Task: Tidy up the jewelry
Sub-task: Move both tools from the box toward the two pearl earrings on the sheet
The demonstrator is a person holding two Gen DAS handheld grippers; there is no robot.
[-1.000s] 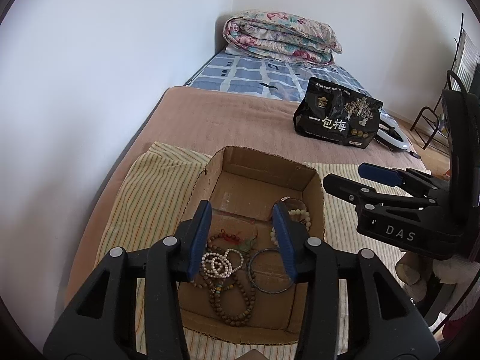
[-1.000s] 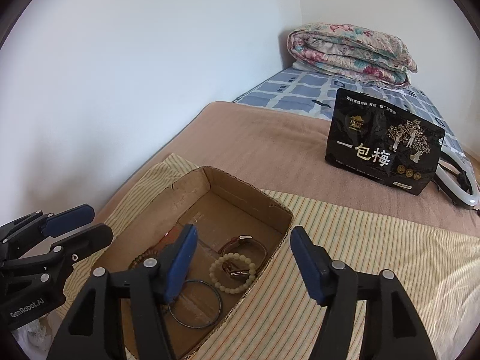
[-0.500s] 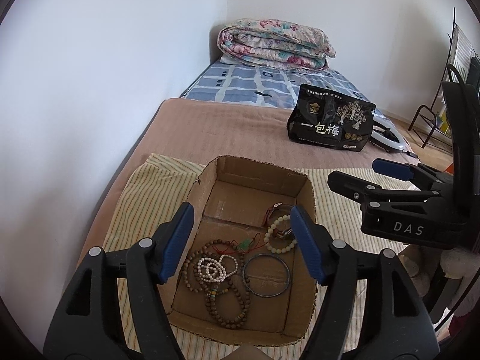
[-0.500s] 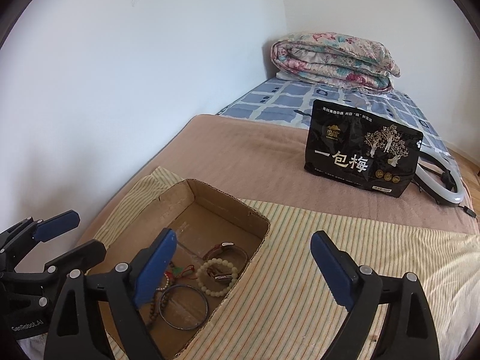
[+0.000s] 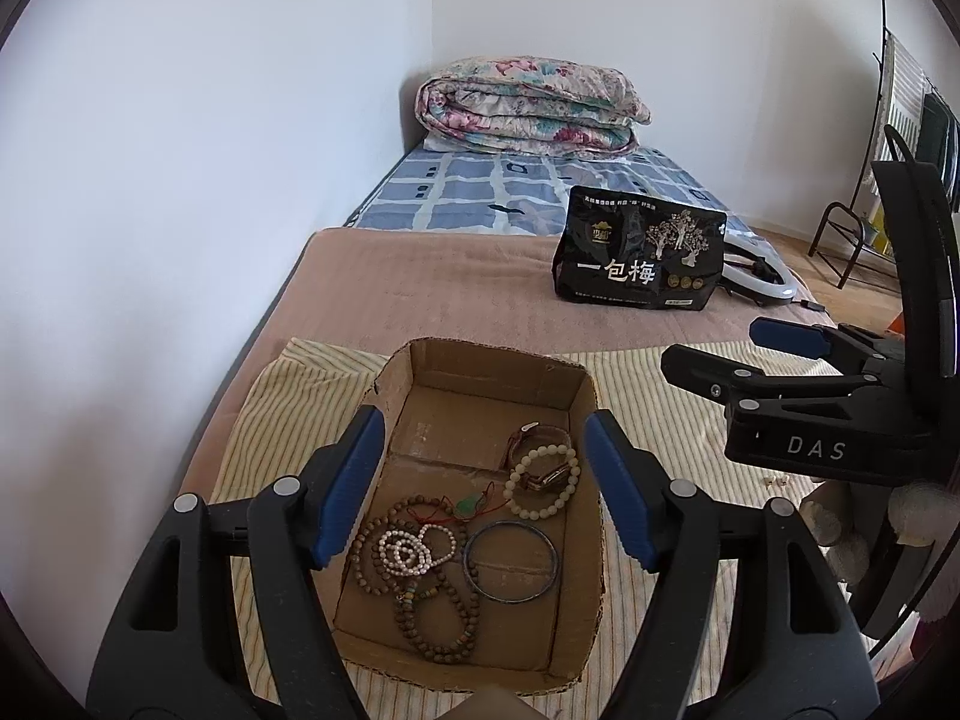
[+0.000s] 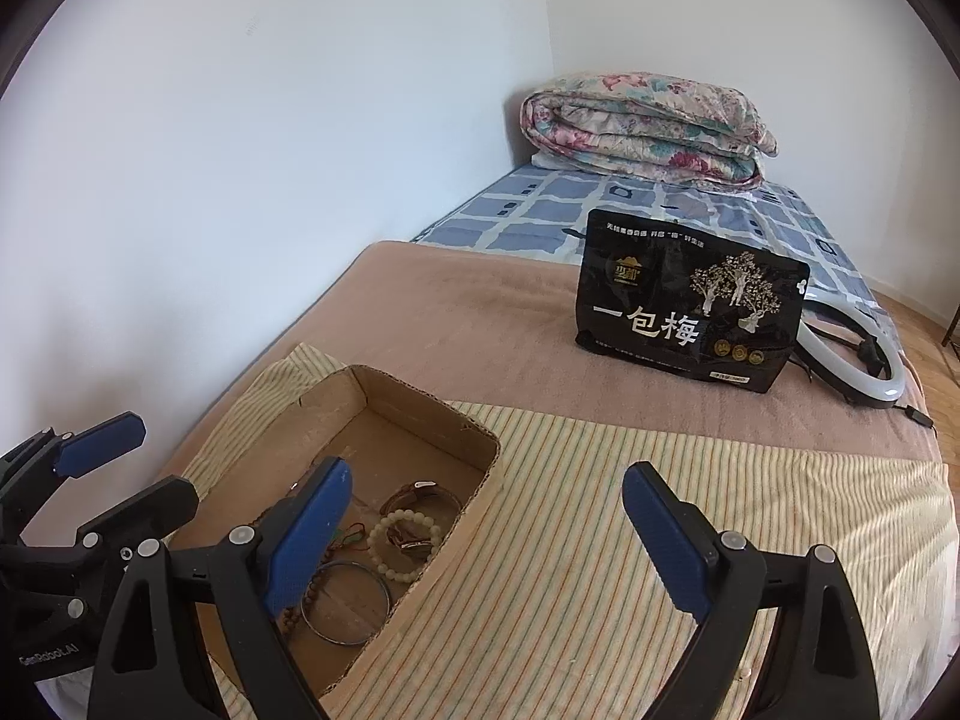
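Note:
An open cardboard box [image 5: 576, 396] sits on a striped cloth [image 5: 288, 396] on the bed. Inside lie a white pearl bracelet [image 5: 408, 552], a long brown wooden bead strand [image 5: 438, 618], a dark bangle [image 5: 510, 561], a pale bead bracelet [image 5: 543, 483], a brown-strap watch [image 5: 534, 438] and a green pendant on red cord [image 5: 471, 504]. My left gripper [image 5: 480, 438] hovers open above the box, holding nothing. My right gripper [image 6: 486, 474] is open wide over the box's right wall [image 6: 480, 480] and the cloth, also empty. The bangle [image 6: 345, 603] and pale bracelet [image 6: 402, 540] show beside its left finger.
A black snack bag [image 5: 639, 258] stands further up the bed, with a white ring light [image 5: 756, 276] behind it. A folded floral quilt [image 5: 528, 105] lies at the far end. A white wall runs along the left. A metal rack [image 5: 840, 240] stands on the floor at right.
Both grippers have opened wider and drawn back and up from the box, so more of the box and jewelry shows between the left fingers. The jewelry has not moved.

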